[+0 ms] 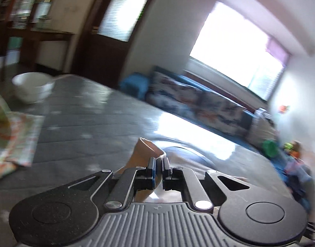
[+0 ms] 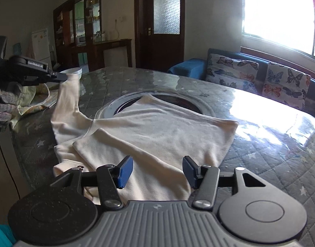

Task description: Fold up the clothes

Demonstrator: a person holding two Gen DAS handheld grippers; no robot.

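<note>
Quilted grey table [image 2: 260,144] carries my cream shirt [image 2: 157,127] spread flat, its sleeve [image 2: 68,94] pinched and lifted at far left by my left gripper [image 1: 159,164], while my right gripper [image 2: 157,169] hovers spread over the near hem.

L gripper [image 1: 159,160] raised, jaws pinched nearly together w/ a sleeve cuff [image 1: 146,147] caught between the pads; seen from the right wrist view it's up at far left, tilted. R gripper [image 2: 157,169] held low, level, jaws spread wide apart, gripping nothing.
</note>
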